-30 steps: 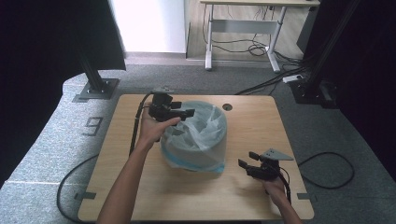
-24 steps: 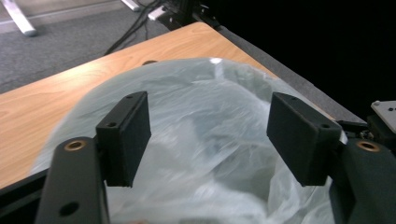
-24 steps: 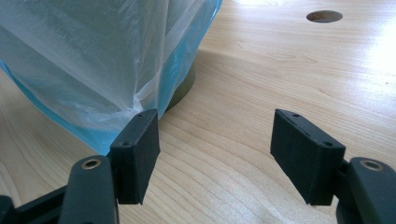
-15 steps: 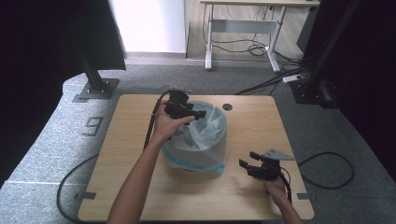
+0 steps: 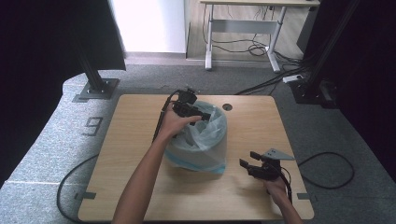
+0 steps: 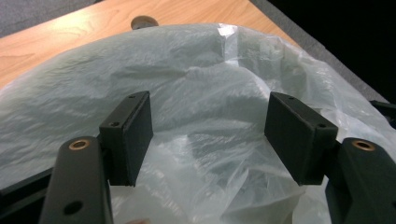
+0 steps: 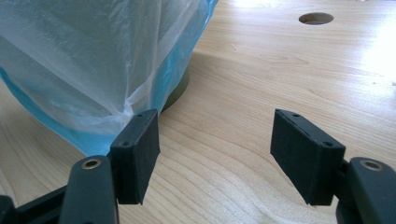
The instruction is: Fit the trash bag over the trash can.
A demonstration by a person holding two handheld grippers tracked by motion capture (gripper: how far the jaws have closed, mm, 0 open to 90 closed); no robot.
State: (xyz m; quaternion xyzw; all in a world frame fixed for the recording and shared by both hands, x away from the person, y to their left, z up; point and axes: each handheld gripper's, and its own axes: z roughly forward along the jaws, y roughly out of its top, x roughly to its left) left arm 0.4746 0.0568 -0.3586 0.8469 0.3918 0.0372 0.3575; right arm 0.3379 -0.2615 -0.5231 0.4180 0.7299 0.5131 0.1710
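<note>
A round bin lined with a translucent blue-white plastic bag point(image 5: 201, 142) stands mid-table. My left gripper point(image 5: 201, 116) hovers over the bin's mouth at its far left rim, jaws open, with crumpled bag plastic point(image 6: 205, 116) below and between them but not pinched. My right gripper point(image 5: 248, 159) rests low near the table's front right, just right of the bin, open and empty. In the right gripper view the bag's draped side point(image 7: 84, 60) hangs at the left, touching the tip of one finger point(image 7: 137, 149); the bin's dark base point(image 7: 180, 91) peeks out under it.
The wooden table point(image 5: 126, 140) has a round cable hole point(image 5: 227, 107) behind the bin. Cables trail from both grippers over the table edges. A black stand foot point(image 5: 95, 88) sits on the floor at back left, and a desk frame with wires stands farther back.
My left gripper has moved right from the bin's left rim to over its mouth. The right gripper has stayed put.
</note>
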